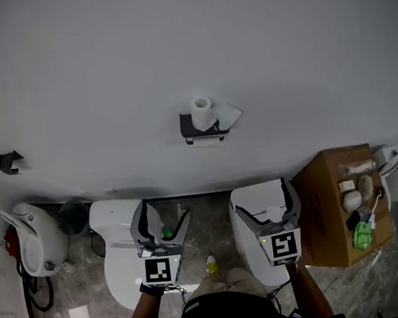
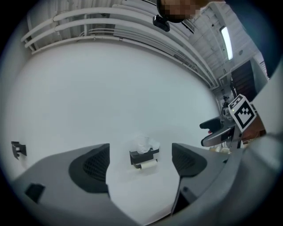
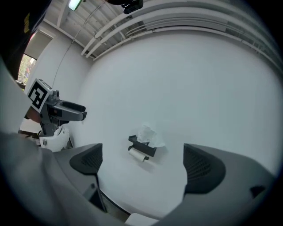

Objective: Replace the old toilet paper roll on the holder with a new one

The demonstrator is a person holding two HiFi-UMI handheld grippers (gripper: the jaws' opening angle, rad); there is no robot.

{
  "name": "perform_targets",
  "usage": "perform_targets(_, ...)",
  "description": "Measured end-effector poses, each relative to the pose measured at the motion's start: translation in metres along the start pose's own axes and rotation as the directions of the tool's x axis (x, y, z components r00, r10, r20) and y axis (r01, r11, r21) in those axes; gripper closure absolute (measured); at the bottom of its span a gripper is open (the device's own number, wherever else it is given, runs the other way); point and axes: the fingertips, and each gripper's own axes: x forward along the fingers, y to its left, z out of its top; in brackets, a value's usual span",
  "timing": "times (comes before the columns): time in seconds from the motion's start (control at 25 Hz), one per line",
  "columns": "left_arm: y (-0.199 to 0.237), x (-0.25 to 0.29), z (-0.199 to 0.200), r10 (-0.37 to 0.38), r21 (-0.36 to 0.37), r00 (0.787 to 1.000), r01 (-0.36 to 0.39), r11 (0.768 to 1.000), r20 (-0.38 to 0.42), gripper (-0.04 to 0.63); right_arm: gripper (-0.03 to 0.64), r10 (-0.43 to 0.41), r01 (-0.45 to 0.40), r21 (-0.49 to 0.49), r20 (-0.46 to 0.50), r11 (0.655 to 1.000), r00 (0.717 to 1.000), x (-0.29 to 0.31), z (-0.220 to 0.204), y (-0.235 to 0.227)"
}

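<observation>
A black wall holder (image 1: 202, 134) hangs on the white wall, with a thin old roll (image 1: 208, 142) on its bar. On the holder's shelf stands a new white roll (image 1: 203, 113) with a loose sheet (image 1: 227, 115) trailing to the right. The holder (image 2: 143, 156) also shows between the jaws in the left gripper view, and the holder (image 3: 142, 147) in the right gripper view. My left gripper (image 1: 163, 228) is open and empty, low and left of the holder. My right gripper (image 1: 269, 215) is open and empty too, low and right, far from the wall.
A white toilet (image 1: 124, 254) sits under the left gripper, a second white unit (image 1: 255, 238) under the right. A cardboard box (image 1: 337, 202) with small items stands at the right. A white kettle-like appliance (image 1: 32, 240) and a bin (image 1: 73, 215) are at the left. A black hook (image 1: 9, 162) is on the wall.
</observation>
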Motion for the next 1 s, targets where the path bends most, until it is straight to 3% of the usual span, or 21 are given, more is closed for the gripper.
perform_targets(0.28,-0.002,0.033,-0.020,-0.001,-0.023,1.000,0.001,1.000,-0.023,0.161,0.044,0.053,-0.058,-0.116,-0.052,0.992,0.997,0.051,-0.025,-0.004)
perform_targets(0.44,-0.001,0.045,-0.049,0.002,-0.054,0.997,-0.006,0.999,-0.071,0.161,0.044,0.114,-0.121,-0.112,-0.069,0.986,0.991,0.074,-0.044,0.007)
perform_targets(0.64,-0.008,0.060,-0.067,0.027,-0.091,0.997,-0.034,0.995,-0.074,0.161,0.050,0.149,-0.162,-0.170,-0.085,0.972,0.985,0.106,-0.058,0.016)
perform_targets(1.0,-0.011,0.079,-0.083,-0.004,-0.046,0.998,0.001,0.999,-0.065,0.161,0.075,0.195,-0.229,-0.325,-0.134,0.918,0.972,0.175,-0.082,0.035)
